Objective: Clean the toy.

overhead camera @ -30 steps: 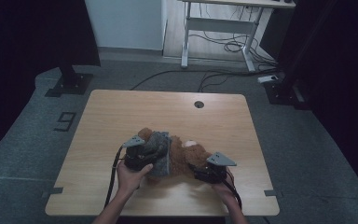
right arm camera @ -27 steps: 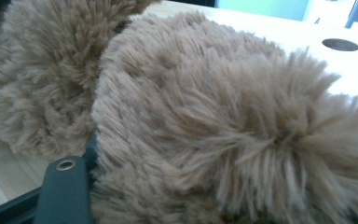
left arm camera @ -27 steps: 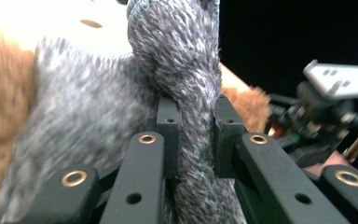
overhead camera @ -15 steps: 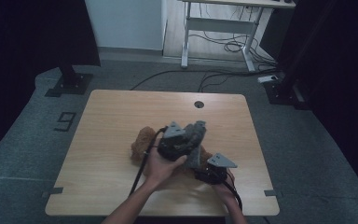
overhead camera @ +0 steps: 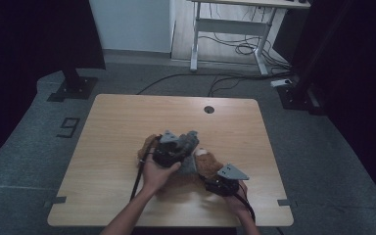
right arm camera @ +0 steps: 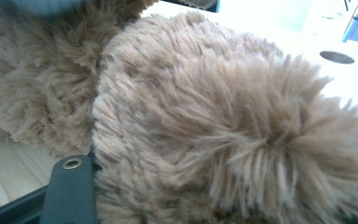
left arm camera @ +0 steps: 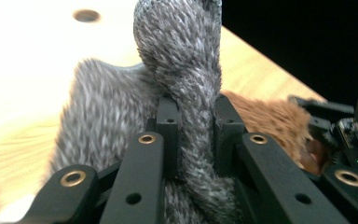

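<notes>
On the wooden worktop (overhead camera: 117, 147), toward the person's side, lies a brown plush toy (overhead camera: 206, 166) with a grey fuzzy cloth (overhead camera: 188, 164) draped against it. The left hand-held gripper (overhead camera: 178, 146) is clamped on a twisted fold of that cloth (left arm camera: 186, 79); in the left gripper view the black jaws stand close together with the grey pile squeezed between them. The right hand-held gripper (overhead camera: 220, 183) sits at the toy's near right side, and its jaws have just been closing with the tan fur (right arm camera: 223, 126) between them. Whether the pads already press on the plush is hard to make out, since fur hides nearly all of that hand-held gripper.

Both things look light and very soft. The cloth is limp and will sag and trail from any single hold, so a bunched fold like the present one seems the safest purchase. The toy will likely compress under the jaws; long pile alone could slip out, so a bite on a limb or a firm stuffed edge should hold better than fur tips. Nothing here looks fragile.
</notes>
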`<act>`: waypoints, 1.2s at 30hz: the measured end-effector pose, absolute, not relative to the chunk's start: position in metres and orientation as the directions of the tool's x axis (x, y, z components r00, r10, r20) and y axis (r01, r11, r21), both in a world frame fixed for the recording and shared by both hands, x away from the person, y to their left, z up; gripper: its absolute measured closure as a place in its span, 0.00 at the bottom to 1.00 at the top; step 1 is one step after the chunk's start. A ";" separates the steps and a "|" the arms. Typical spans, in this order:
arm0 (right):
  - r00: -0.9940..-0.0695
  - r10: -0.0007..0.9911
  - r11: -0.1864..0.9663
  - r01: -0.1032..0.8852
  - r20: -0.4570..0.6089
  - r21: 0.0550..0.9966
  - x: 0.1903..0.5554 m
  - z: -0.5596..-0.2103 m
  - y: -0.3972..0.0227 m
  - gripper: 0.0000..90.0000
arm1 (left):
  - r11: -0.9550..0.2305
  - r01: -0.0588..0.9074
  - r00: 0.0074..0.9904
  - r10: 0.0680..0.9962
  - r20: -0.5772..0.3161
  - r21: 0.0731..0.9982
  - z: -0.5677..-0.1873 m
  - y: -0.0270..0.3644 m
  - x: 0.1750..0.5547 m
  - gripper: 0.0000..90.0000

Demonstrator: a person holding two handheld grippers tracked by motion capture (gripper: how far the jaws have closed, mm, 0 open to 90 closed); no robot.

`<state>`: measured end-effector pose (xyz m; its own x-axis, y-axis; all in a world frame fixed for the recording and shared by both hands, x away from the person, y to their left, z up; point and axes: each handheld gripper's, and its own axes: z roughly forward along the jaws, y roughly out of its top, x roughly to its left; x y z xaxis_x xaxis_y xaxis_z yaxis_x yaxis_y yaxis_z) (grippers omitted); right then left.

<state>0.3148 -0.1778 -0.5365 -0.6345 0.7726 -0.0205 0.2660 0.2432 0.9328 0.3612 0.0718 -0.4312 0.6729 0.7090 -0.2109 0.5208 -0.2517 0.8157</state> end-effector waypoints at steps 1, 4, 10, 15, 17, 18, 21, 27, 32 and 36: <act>-0.636 0.771 0.248 0.266 -0.024 0.932 0.314 -0.537 -0.178 0.38 | -0.240 0.521 0.655 0.728 -0.203 0.819 -0.429 0.082 0.362 0.85; -0.639 0.769 0.242 0.266 -0.017 0.933 0.315 -0.538 -0.180 0.38 | -0.268 0.547 0.613 0.773 -0.162 0.793 -0.433 0.109 0.369 0.85; -0.643 0.765 0.242 0.260 -0.020 0.935 0.315 -0.537 -0.179 0.37 | -0.236 0.607 0.568 0.797 -0.206 0.759 -0.455 0.151 0.368 0.85; -0.645 0.764 0.243 0.258 -0.020 0.935 0.315 -0.538 -0.179 0.37 | -0.240 0.595 0.563 0.805 -0.185 0.767 -0.452 0.163 0.361 0.84; -0.645 0.764 0.241 0.260 -0.017 0.935 0.315 -0.538 -0.180 0.37 | -0.228 0.584 0.566 0.803 -0.188 0.779 -0.447 0.164 0.357 0.84; -0.645 0.764 0.239 0.261 -0.015 0.935 0.315 -0.538 -0.180 0.37 | -0.232 0.572 0.576 0.797 -0.183 0.787 -0.444 0.162 0.355 0.84; -0.645 0.765 0.234 0.267 -0.008 0.935 0.317 -0.538 -0.180 0.37 | -0.272 0.529 0.613 0.778 -0.140 0.804 -0.433 0.141 0.348 0.84; -0.642 0.767 0.232 0.270 -0.005 0.934 0.317 -0.537 -0.180 0.37 | -0.446 0.429 0.672 0.738 0.052 0.786 -0.428 0.070 0.342 0.84; -0.645 0.764 0.231 0.271 -0.002 0.934 0.318 -0.538 -0.181 0.37 | -0.441 0.411 0.726 0.688 0.006 0.798 -0.429 0.041 0.338 0.84; -0.647 0.762 0.235 0.273 -0.003 0.933 0.318 -0.538 -0.181 0.37 | -0.471 0.398 0.734 0.679 0.035 0.787 -0.438 0.032 0.334 0.84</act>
